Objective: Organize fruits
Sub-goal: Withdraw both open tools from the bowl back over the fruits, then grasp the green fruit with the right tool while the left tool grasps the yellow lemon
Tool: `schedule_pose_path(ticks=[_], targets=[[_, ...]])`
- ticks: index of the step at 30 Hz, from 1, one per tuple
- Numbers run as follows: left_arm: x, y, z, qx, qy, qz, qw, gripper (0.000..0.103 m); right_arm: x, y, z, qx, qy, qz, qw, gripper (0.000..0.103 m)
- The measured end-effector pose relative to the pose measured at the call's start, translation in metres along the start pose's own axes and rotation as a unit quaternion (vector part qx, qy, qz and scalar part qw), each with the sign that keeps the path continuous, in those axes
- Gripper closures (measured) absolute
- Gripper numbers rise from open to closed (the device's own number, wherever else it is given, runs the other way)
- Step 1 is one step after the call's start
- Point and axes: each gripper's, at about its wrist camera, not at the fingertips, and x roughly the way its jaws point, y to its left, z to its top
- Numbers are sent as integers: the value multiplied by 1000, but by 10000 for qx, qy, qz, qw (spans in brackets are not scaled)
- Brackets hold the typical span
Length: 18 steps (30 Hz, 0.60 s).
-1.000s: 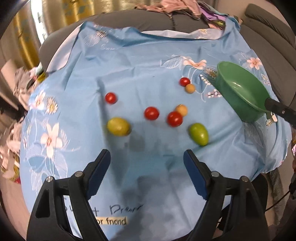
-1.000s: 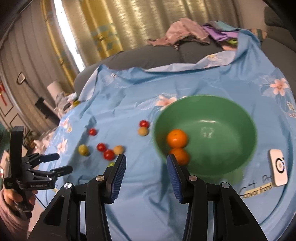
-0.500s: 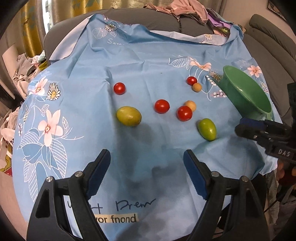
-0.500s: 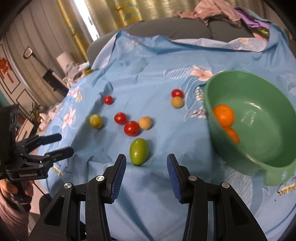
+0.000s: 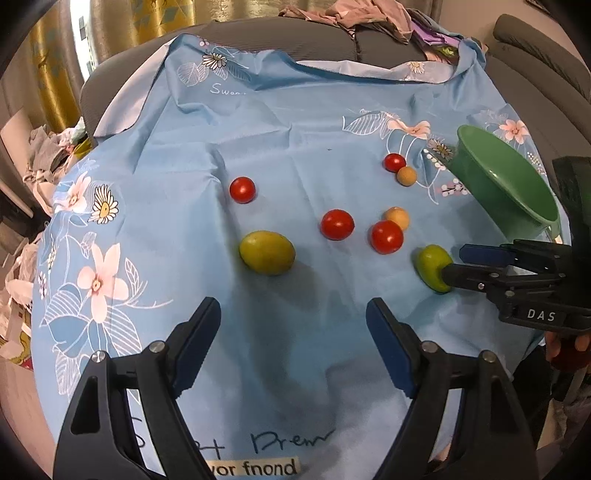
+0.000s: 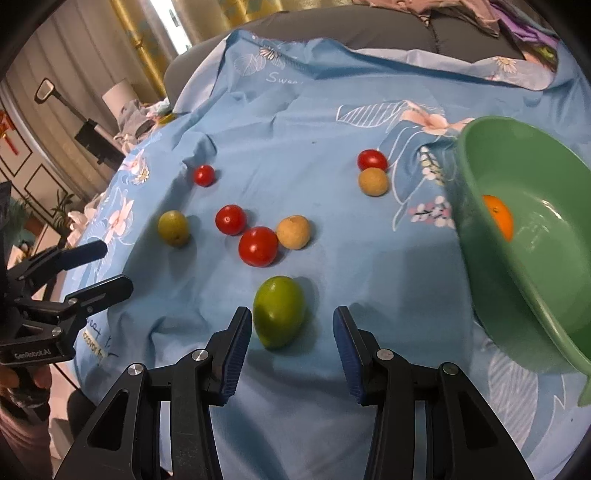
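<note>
From the left wrist, the left gripper (image 5: 293, 325) hangs wide before the lime (image 5: 430, 266). From the right wrist, the right gripper (image 6: 292, 332) gapes around it, perhaps touching one finger; the bowl (image 6: 524, 254), right of it, holds an orange (image 6: 499, 217).

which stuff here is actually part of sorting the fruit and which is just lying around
Part of the job:
- green bowl holding an orange
- green fruit between the open fingers of the right gripper
- yellow-green fruit
- red tomatoes
- tan fruits
- left gripper, open

Just lying about:
- floral blue cloth
- heap of clothes behind
- curtains
</note>
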Motion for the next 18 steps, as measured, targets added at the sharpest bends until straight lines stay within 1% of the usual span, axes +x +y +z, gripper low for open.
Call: schedule_pose_path(ticks=[3, 13, 16, 18], targets=[[1, 0, 1, 94, -36, 84, 9999, 22, 6, 3, 2, -54, 59, 9, 10000, 57], [4, 4, 5, 238, -89, 131, 9996, 22, 21, 14, 6, -349, 127, -81, 9993, 57], [5, 4, 5, 280, -106, 143, 9994, 22, 24, 16, 7, -445, 130, -115, 9989, 67], [5, 4, 5, 290, -110, 139, 9994, 22, 25, 15, 8, -445, 121, -92, 9989, 67]])
